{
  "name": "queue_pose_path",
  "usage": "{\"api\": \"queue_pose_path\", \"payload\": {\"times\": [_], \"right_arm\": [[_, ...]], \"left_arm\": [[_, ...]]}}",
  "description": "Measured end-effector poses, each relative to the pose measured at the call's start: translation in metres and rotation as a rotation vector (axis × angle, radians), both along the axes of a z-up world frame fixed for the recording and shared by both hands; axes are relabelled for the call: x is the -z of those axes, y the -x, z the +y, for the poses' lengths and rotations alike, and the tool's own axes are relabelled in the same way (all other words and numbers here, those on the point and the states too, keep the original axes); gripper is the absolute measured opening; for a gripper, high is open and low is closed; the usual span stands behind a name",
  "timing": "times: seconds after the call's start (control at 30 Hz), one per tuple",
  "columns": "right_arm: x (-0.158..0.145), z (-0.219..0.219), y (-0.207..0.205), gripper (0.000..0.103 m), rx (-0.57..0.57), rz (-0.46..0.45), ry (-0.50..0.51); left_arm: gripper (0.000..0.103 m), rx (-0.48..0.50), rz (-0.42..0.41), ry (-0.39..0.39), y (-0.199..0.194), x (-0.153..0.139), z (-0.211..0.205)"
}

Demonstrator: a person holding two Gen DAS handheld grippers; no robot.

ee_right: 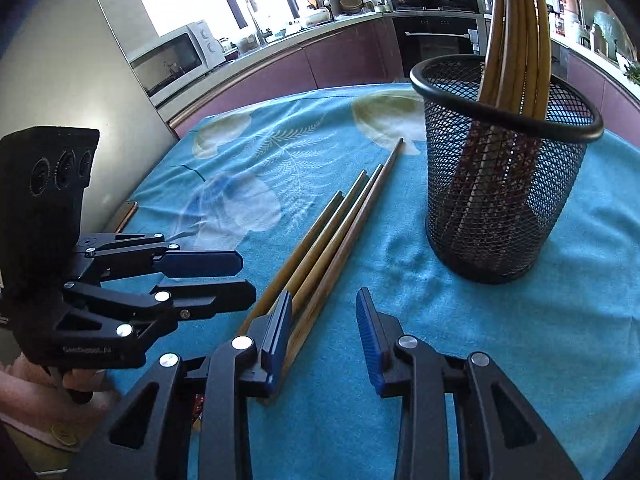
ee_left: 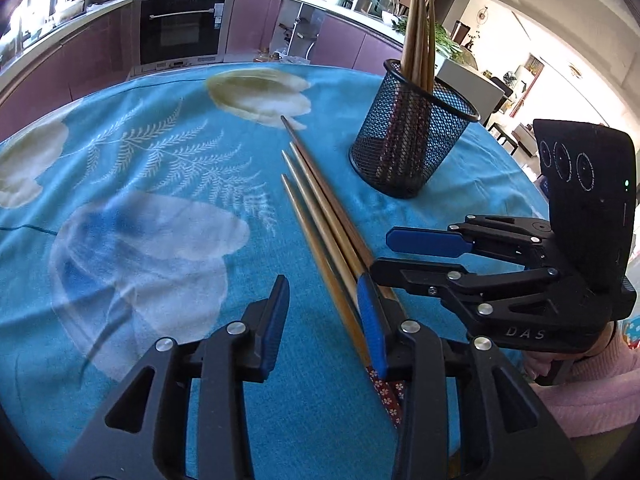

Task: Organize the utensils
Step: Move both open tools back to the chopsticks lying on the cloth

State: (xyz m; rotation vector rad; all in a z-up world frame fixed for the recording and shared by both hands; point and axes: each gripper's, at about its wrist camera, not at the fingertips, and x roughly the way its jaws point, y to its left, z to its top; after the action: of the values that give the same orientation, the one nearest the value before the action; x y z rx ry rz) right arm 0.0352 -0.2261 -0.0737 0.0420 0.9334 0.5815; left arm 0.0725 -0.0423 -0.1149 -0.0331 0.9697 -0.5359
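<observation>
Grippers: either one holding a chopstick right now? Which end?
Nothing held. Left gripper and right gripper are both open near the loose chopsticks on the tablecloth.

On the round table covered by a blue floral cloth (ee_left: 152, 208), four loose wooden chopsticks (ee_left: 320, 216) lie side by side, left of the upright black mesh metal cup (ee_left: 412, 140) holding more wooden chopsticks (ee_left: 420, 36), with kitchen counters (ee_left: 100, 12) behind.

Three chopsticks (ee_left: 320, 216) lie on the cloth; one mesh cup (ee_left: 412, 140) holds several more.
</observation>
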Motion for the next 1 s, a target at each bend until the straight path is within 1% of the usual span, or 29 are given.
{"api": "queue_pose_path", "payload": {"times": [0.07, 0.23, 0.33, 0.43, 0.5, 0.67, 0.8, 0.93, 0.97, 1.0], "right_arm": [[0.002, 0.000, 0.002, 0.029, 0.005, -0.011, 0.021], [0.003, -0.002, 0.002, 0.026, 0.012, -0.011, 0.028], [0.004, -0.003, 0.004, 0.021, 0.008, 0.000, 0.018], [0.003, -0.008, 0.006, 0.019, 0.010, 0.015, 0.005], [0.003, -0.012, 0.009, 0.017, 0.011, 0.026, 0.001], [0.002, -0.018, 0.018, 0.016, 0.008, 0.044, -0.003], [0.003, -0.016, 0.024, 0.016, -0.011, 0.050, 0.013], [0.000, -0.017, 0.021, 0.018, 0.017, 0.026, 0.018], [-0.001, -0.017, 0.018, 0.025, 0.028, 0.017, 0.014], [-0.001, -0.016, 0.016, 0.029, 0.036, 0.011, 0.014]], "left_arm": [[0.035, 0.003, -0.006, -0.017, 0.002, 0.002, -0.004], [0.033, 0.001, -0.008, -0.050, 0.001, 0.005, -0.009], [0.031, -0.003, -0.017, -0.070, 0.001, 0.006, -0.011], [0.031, -0.008, -0.020, -0.075, 0.000, 0.006, -0.011], [0.028, -0.014, -0.021, -0.076, -0.001, 0.006, -0.010], [0.017, -0.038, -0.014, -0.073, -0.008, 0.008, -0.006], [0.016, -0.049, -0.009, -0.071, -0.012, 0.008, -0.004], [0.017, -0.052, -0.013, -0.081, -0.014, 0.008, -0.004], [0.018, -0.054, -0.013, -0.084, -0.014, 0.008, -0.004], [0.019, -0.055, -0.013, -0.085, -0.015, 0.008, -0.004]]}}
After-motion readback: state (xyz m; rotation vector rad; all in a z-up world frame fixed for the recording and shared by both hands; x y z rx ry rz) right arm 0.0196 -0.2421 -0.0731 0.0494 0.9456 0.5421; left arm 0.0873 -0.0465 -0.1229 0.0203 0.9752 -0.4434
